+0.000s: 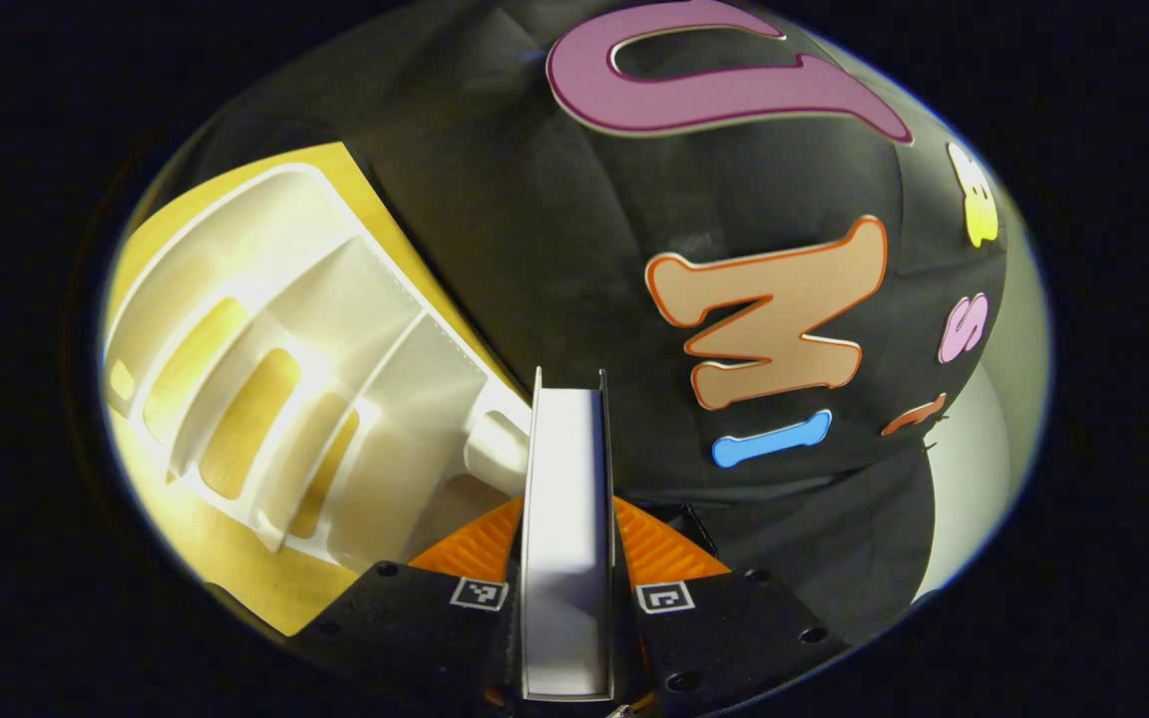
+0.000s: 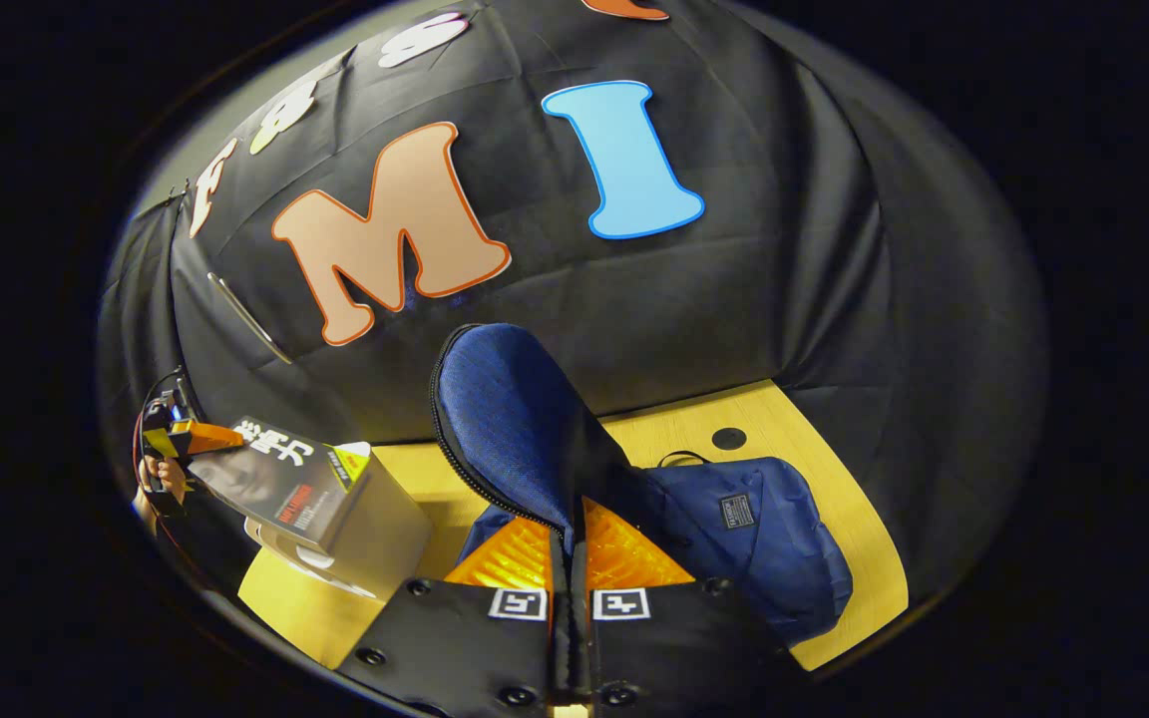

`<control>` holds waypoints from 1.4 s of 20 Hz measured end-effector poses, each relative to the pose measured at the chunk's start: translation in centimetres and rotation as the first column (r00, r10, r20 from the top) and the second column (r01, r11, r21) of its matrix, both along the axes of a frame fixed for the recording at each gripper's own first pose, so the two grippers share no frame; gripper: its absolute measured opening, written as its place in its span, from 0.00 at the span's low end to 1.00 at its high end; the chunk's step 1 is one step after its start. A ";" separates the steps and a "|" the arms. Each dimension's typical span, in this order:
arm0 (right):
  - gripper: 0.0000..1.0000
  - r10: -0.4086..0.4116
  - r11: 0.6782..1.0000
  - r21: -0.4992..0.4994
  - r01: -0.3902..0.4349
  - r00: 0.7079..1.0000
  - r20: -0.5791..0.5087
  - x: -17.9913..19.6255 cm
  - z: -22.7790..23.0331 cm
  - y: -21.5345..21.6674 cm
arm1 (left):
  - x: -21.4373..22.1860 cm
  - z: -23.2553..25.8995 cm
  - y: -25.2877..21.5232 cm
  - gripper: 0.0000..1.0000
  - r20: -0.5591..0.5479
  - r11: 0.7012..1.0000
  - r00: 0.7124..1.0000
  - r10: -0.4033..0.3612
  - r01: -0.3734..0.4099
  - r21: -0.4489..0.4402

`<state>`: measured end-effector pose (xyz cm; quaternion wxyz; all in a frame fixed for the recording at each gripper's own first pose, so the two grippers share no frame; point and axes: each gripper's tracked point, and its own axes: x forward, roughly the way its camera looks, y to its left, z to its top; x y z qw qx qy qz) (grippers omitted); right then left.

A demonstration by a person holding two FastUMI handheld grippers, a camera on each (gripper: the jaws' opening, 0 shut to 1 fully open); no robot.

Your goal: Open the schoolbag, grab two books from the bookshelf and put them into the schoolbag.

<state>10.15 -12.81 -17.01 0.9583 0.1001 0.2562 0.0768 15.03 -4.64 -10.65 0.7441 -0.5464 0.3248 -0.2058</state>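
Left gripper view shows the left gripper [image 1: 568,558] at the bottom centre of the frame, its two fingers [image 1: 475,548] pressed against both sides of a book [image 1: 567,519] held edge-on, so that the pale page block runs straight up the middle of the frame between thin dark covers. To the left, filling the left half of the frame, lies the white bookshelf [image 1: 305,389], a moulded rack with slotted dividers, on the yellow tabletop [image 1: 235,568]; its near end sits just beside the book's left cover. Right gripper view shows the right gripper [image 2: 569,558] at the bottom centre with its fingers drawn nearly together, pinching a flap of the blue schoolbag [image 2: 744,538]; the flap [image 2: 505,419] stands upright from the fingers into the middle of the frame, zip teeth showing along its left edge. The body of the bag lies on the same yellow tabletop in the lower right. At the lower left of this frame the other gripper, held by a hand [image 2: 164,477], carries the book with its dark cover up and its pale page edge toward the camera, above the white bookshelf, which shows partly beneath it.
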 end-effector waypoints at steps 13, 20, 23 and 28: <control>0.03 0.041 0.999 0.015 -0.042 0.999 0.011 -0.4 -0.1 -0.1 | 1.2 -3.2 -15.6 0.33 -0.063 0.992 0.991 -0.119 0.121 0.020; 0.03 0.060 0.998 0.036 -0.060 0.998 0.018 -0.4 -0.2 0.1 | 1.3 -5.7 -22.1 0.33 -0.143 0.991 0.981 -0.130 0.124 -0.047; 0.03 0.062 0.997 0.046 -0.063 0.998 0.024 -0.3 -0.1 -0.1 | 0.8 -7.3 -25.1 0.33 -0.170 0.988 0.974 -0.151 0.146 -0.042; 0.03 0.071 0.996 0.056 -0.073 0.997 0.031 -0.5 0.2 -0.3 | 0.0 -9.0 -28.6 0.33 -0.185 0.980 0.963 -0.197 0.193 -0.039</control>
